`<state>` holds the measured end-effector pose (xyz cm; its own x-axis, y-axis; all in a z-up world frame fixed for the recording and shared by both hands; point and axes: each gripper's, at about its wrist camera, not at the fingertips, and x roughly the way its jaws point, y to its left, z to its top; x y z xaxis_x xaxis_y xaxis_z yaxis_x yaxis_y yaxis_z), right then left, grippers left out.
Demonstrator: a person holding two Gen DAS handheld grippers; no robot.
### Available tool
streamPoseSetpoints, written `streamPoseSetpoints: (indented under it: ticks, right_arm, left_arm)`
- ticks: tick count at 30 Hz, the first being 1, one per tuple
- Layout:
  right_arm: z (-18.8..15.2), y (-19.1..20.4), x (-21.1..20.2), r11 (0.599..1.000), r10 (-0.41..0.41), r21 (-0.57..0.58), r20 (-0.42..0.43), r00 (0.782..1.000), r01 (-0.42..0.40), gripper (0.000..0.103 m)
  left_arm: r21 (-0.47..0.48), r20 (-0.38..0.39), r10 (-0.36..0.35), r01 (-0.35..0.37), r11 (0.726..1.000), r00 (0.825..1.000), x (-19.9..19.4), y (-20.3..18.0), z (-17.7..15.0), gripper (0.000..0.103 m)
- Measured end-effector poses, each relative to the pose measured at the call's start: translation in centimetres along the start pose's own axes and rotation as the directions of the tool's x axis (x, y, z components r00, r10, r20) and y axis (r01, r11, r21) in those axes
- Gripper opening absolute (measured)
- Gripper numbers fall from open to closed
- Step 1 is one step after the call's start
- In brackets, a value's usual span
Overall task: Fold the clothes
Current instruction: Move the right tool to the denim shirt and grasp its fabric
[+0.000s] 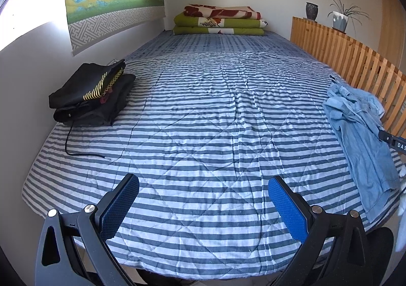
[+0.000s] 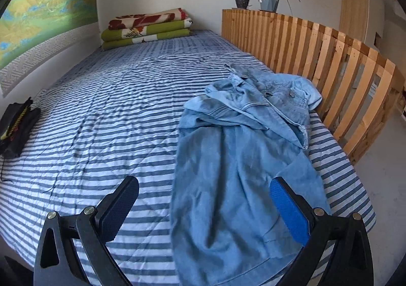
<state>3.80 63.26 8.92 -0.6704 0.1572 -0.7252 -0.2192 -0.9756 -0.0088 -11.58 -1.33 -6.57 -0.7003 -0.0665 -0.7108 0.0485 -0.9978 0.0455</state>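
here both the left hand-held gripper (image 1: 203,190) and right hand-held gripper (image 2: 204,190) gape empty above the crumpled denim shirt (image 2: 241,159).

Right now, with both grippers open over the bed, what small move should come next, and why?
Probably lower the right gripper onto the near hem of the denim garment and close on it. The garment lies crumpled and unfolded by the wooden rail, its near edge sits between the open fingers, and nothing is held yet. The left gripper hovers over bare striped cover.
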Motion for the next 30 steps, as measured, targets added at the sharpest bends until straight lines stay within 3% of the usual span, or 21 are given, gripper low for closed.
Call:
streamPoseSetpoints:
  ticks: [5,10,16,24,26,28,30]
  right_arm:
    - [2.8,-4.2,5.4,0.998,-0.044,0.049,-0.069,0.997,0.047,0.101]
    - [6.0,-7.9,9.8,0.987,-0.129,0.083,-0.078,0.989,0.136,0.102]
    - [9.4,-10.2,15.8,0.989,-0.101,0.099,-0.114,0.988,0.113,0.102]
    - [10.8,-9.1,22.6,0.993,-0.091,0.050,-0.207,0.974,0.104,0.100]
    - [10.9,-9.0,22.8,0.996,-0.049,0.057,-0.209,0.977,0.062,0.080]
    - [11.2,-8.6,22.3,0.998,0.000,0.054,-0.206,0.978,0.012,0.043]
    - [11.7,-7.7,21.6,0.999,0.039,0.046,-0.224,0.974,-0.029,0.017]
  left_arm:
    - [0.018,-0.037,-0.023,0.024,1.000,0.999,3.1,-1.6,1.6,0.103]
    - [0.048,-0.055,-0.022,0.024,0.999,0.998,5.7,-3.3,2.7,0.103]
    - [0.063,-0.081,-0.004,0.009,0.998,0.997,8.5,-4.4,3.6,0.103]
    - [0.056,-0.105,0.034,-0.028,0.998,0.994,10.4,-3.5,4.1,0.103]
    - [0.053,-0.107,0.040,-0.035,0.998,0.993,10.5,-3.2,4.2,0.103]
    - [0.054,-0.110,0.042,-0.036,0.998,0.993,10.5,-2.8,4.1,0.103]
    - [0.052,-0.110,0.042,-0.036,0.998,0.993,10.5,-2.5,3.9,0.103]
